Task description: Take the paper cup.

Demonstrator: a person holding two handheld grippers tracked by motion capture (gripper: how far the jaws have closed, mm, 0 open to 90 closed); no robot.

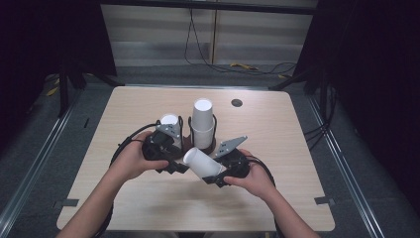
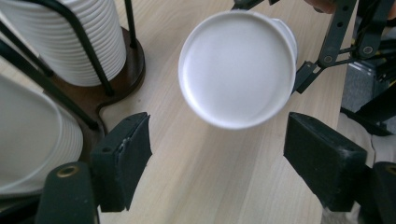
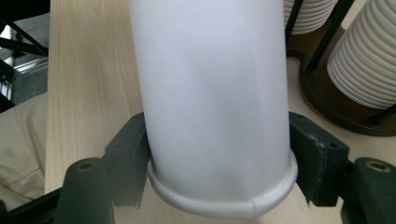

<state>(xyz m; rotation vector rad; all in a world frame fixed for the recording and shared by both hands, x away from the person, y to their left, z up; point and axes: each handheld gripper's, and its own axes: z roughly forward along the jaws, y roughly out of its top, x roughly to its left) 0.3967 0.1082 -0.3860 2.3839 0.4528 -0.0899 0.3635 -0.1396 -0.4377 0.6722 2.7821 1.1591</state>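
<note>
Pale wooden worktop (image 1: pixel 148 208) on grey carpet, dark curtains to both sides, cables trailing along the far wall.

Near the worktop's middle stands a dark wooden rack (image 1: pixel 216 144) with black wire uprights, holding two stacks of white paper cups: a tall stack (image 1: pixel 203 124) and a shorter stack (image 1: pixel 171 126) beside it. Just in front of the rack, the right gripper (image 1: pixel 214 171) clamps a single white cup (image 1: pixel 203 163) near its rolled rim, the cup lying tilted above the wood with its closed base toward the left gripper (image 1: pixel 173 161). The left gripper's jaws stand wide, apart from the cup's base, nothing pressed between them.
</note>
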